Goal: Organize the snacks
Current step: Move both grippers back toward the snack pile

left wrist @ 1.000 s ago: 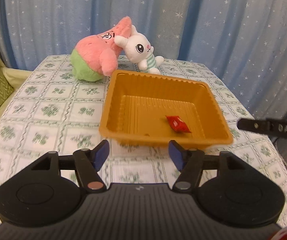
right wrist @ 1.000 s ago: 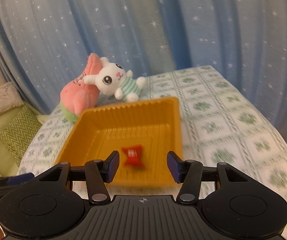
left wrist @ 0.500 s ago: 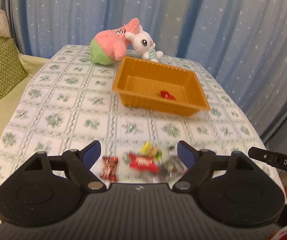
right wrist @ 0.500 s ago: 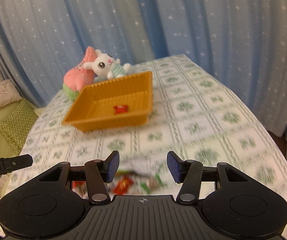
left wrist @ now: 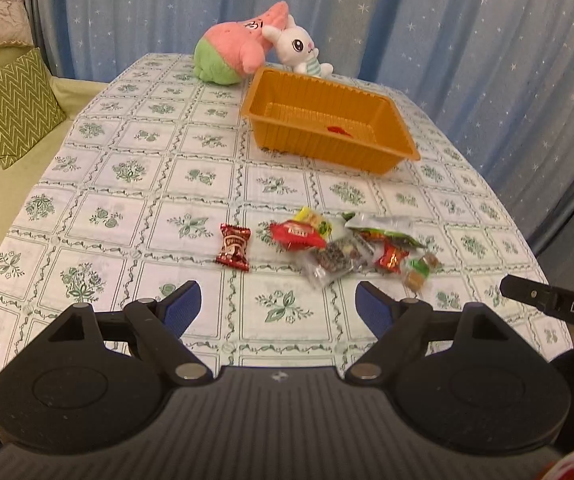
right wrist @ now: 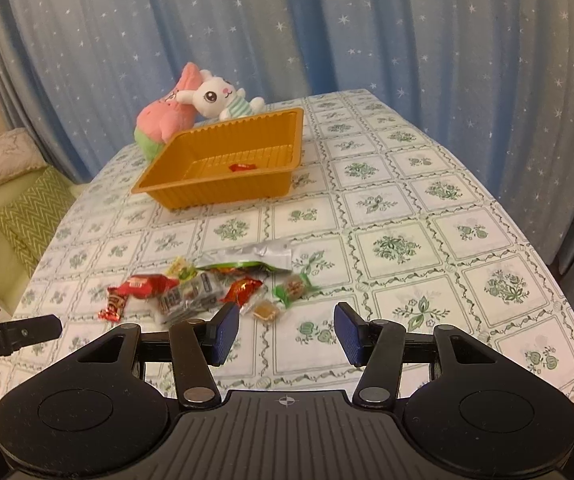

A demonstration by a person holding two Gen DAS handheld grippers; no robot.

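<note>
You read "DAS" on the right gripper [left wrist: 559, 308] at three o'clock, both your grippers spread and empty above the floral tablecloth [left wrist: 127, 168], starry blue curtain [left wrist: 447, 40] behind.

Both wrist views: soft, even indoor light with a warm tint, its source apparently overhead though not seen. The orange tray [left wrist: 329, 128] casts only a faint, narrow shadow on the bench [left wrist: 127, 184] at its near wall. No glare on the tablecloth; the wrappers in front of the tray show small glints. Focus is sharp at centre. Fisheye distortion bows the curtain [right wrist: 407, 32] behind the tray, and the corners darken.
</note>
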